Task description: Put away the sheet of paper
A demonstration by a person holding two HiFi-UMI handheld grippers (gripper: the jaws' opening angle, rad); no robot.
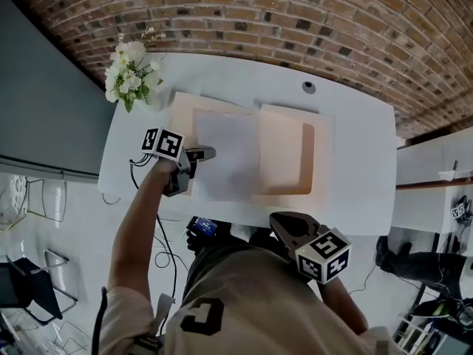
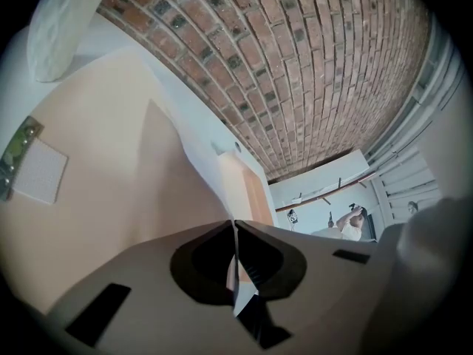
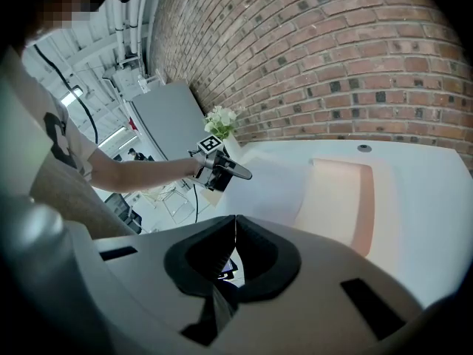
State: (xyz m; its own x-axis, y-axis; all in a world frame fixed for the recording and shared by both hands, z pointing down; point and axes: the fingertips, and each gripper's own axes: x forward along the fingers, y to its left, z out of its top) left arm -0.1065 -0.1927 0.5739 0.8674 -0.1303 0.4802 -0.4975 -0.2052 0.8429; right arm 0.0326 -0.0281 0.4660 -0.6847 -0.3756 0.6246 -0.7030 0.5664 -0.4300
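The folder [image 1: 284,154] is lying open at the middle of the white desk [image 1: 355,146]; the paper [image 1: 229,154] is resting inside it, covering the fold and most of the flap toward 9 o'clock, while the flap toward 3 o'clock is showing bare; the left gripper [image 1: 207,154] is reaching in from 8 o'clock, its fingers clenching the paper's 9 o'clock edge; the right gripper [image 1: 281,222] is hanging back at 6 o'clock, off the desk, its fingers pressing together on nothing; flowers [image 1: 131,72] are standing at the desk's 10 o'clock corner.
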